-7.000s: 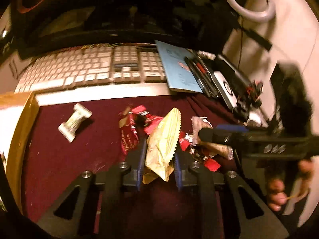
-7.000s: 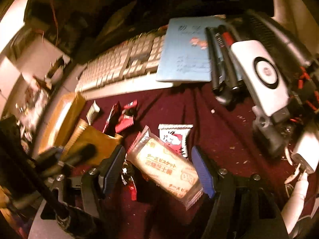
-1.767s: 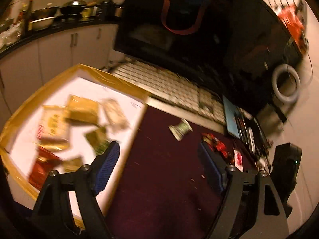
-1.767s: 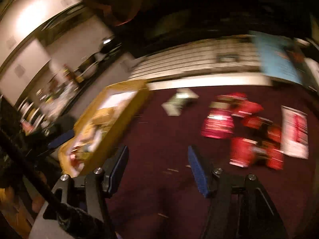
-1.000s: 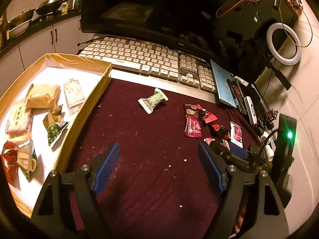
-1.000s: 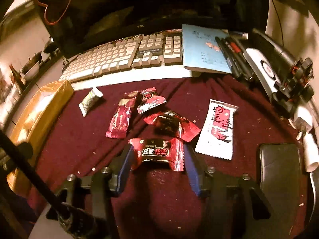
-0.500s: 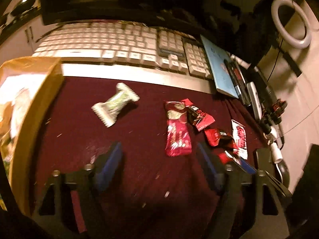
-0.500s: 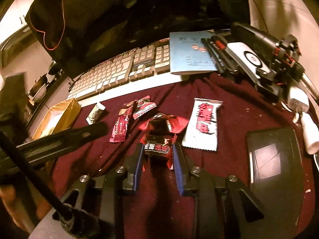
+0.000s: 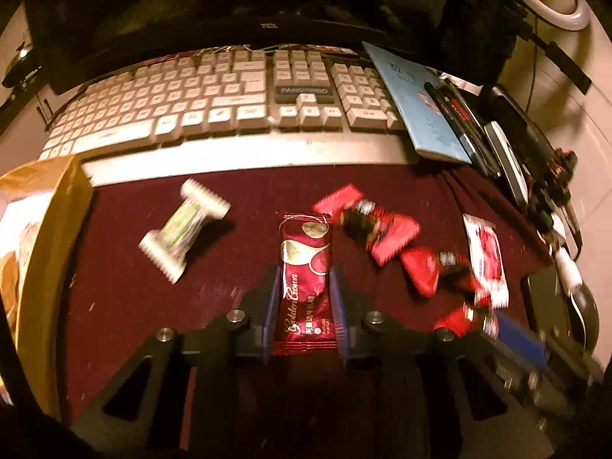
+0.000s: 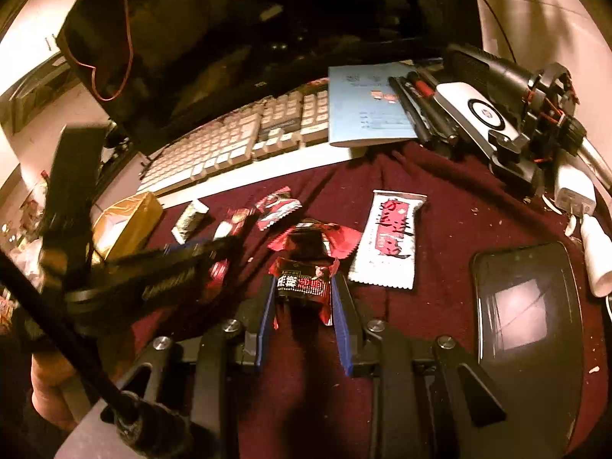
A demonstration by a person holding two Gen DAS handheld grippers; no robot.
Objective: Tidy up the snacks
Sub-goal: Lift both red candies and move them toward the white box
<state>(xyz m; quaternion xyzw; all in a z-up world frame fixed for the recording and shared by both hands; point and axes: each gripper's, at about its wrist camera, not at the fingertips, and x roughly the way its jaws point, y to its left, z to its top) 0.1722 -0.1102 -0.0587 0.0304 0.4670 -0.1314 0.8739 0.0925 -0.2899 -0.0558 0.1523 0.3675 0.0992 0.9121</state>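
Mid-sort, w/ plenty left. Nearest the lens: left gripper point(image 9: 302, 308) closed down on the long red Golden Crown packet point(image 9: 305, 287), blue pads touching both its long edges; packet flat on the maroon cloth point(image 9: 114, 294) of the counter, not yet lifted as far as can be judged. Right gripper point(image 10: 302, 306) likewise pinched on a small dark-red candy point(image 10: 302, 287), wrapper crumpled between the pads; whether clear of the cloth, can't tell.

Just beyond, loose on the cloth & awaiting pickup: green-and-white twist candy point(image 9: 183, 229) to the left, red-wrapped candy by the packet's far end point(image 9: 367, 223), another red-wrapped candy under the right gripper's tip point(image 10: 313, 239), white packet w/ red print point(image 10: 390, 239) to the right. So two in hand, approx. four more to go.

At left edge: yellow-rimmed tray point(image 9: 53, 222), likely destination, w/ pale wrappers inside, blurred, count unclear.

Farther back, not part of the job: dark phone point(image 10: 524, 306) at right, white keyboard point(image 9: 214, 103), blue notebook point(image 10: 367, 111) w/ pens, black monitor point(image 9: 267, 4) behind.

Judgement: both carries to the tray next; thin foil may slip from such a narrow pinch.
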